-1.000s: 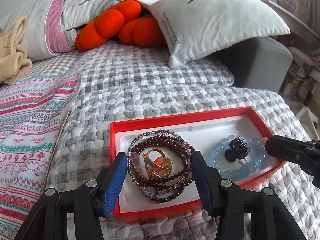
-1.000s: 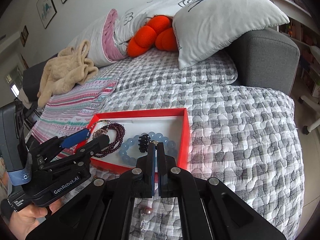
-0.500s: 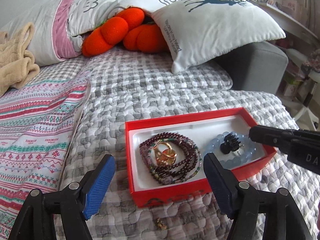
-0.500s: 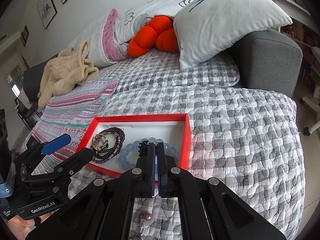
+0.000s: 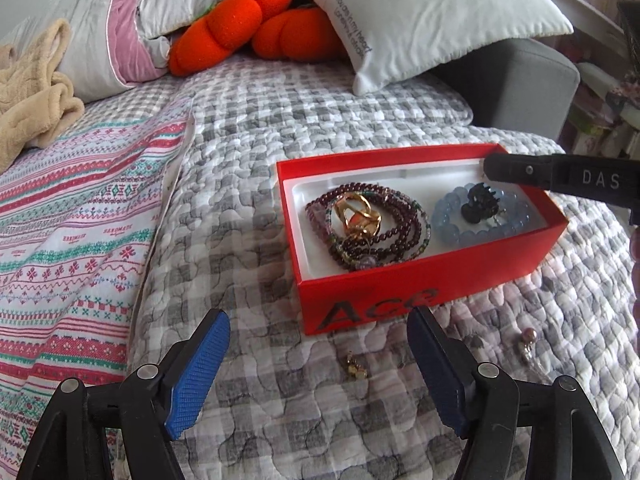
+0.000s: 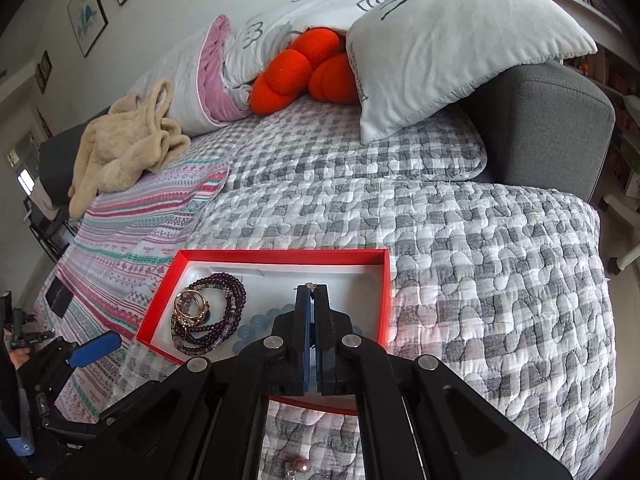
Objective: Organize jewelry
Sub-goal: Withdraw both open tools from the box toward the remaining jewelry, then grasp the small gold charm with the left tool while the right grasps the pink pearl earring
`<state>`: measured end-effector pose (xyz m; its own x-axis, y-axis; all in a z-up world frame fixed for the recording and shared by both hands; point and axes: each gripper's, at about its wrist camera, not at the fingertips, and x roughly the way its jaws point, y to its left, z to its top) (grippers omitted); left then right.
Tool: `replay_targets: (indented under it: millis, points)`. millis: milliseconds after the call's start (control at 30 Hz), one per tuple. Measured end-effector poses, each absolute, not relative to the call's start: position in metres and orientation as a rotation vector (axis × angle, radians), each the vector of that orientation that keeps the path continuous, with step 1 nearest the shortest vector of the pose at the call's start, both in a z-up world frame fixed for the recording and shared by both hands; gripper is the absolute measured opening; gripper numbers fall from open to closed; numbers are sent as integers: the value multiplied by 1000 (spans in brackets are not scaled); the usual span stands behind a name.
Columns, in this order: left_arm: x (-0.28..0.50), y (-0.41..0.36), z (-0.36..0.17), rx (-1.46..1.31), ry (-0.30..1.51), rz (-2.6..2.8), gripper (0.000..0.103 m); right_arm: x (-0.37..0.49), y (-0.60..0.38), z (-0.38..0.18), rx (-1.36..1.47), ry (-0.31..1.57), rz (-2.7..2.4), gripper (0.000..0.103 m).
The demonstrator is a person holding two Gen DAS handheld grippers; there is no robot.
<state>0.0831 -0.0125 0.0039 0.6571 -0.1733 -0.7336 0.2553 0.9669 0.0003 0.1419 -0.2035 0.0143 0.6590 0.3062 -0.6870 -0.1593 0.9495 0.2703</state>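
A red box [image 5: 372, 300] [image 6: 384, 280] with a white liner sits on the quilt. In it lie a dark red bead bracelet [image 5: 404, 224] [image 6: 236, 296], a gold ring [image 5: 356, 216] [image 6: 190, 306], a pale blue bead bracelet [image 5: 452, 232] [image 6: 246, 334] and a black hair claw [image 5: 478, 202]. My left gripper [image 5: 318, 364] is open and empty, in front of the box. My right gripper [image 6: 311, 292] [image 5: 490, 168] is shut over the box's right end, a tiny metal piece [image 6: 309, 285] at its tips. A small gold piece [image 5: 356, 366] and a pearl earring [image 5: 528, 340] [image 6: 302, 464] lie on the quilt.
The grey checked quilt [image 6: 480, 260] covers the sofa, a striped blanket [image 5: 80, 208] to the left. Pillows [image 6: 460, 40], orange plush [image 5: 240, 16] and a beige garment [image 6: 124, 148] lie at the back. The grey armrest [image 6: 552, 120] stands at right.
My left gripper has drawn back from the box, opened wide and left the dark bracelet and ring inside. My right gripper, still shut, has moved forward over the box.
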Motion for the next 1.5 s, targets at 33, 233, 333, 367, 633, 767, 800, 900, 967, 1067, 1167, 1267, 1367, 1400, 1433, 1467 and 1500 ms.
replay_targets:
  millis: [33,233,333,367,633,767,800,900,967,1067,1167,1267,1367,1400,1433,1467,1500]
  points:
    - [83,-11,3,106,827,-243,77,143,-204,14,203,813,260,3]
    - [86,1,-1,39,878,-288,76,144,-210,16,250,827,279,6]
    - [85,5,-1,-11,905,-305,76,137,-211,22,265,821,296,23]
    - [84,6,-1,-24,912,-309,76,134,-212,23,269,818,303,27]
    - [75,14,-4,-60,928,-300,76,101,-211,30,222,826,322,50]
    - [69,15,-6,-54,930,-304,76,83,-207,25,125,843,311,55]
    - [67,14,-6,-44,928,-308,76,79,-206,23,104,841,307,56]
    - [62,12,-11,-3,925,-314,75,68,-206,15,85,861,299,56]
    - [60,11,-15,22,927,-324,75,61,-206,9,71,878,310,56]
    - [55,9,-20,78,923,-328,74,51,-204,1,16,887,318,56]
    - [52,11,-25,100,924,-332,68,41,-206,-7,-12,895,319,57]
    - [49,14,-27,99,915,-338,59,34,-208,-15,-28,912,326,57]
    - [49,14,-30,87,914,-363,49,27,-207,-20,-58,921,337,57]
    - [49,14,-30,79,916,-374,48,26,-206,-22,-66,927,343,58]
    - [49,13,-30,72,914,-386,42,25,-205,-25,-75,934,349,59]
    - [49,12,-29,68,910,-397,36,23,-204,-27,-84,940,354,60]
    - [49,10,-29,65,908,-403,34,22,-203,-29,-91,944,358,61]
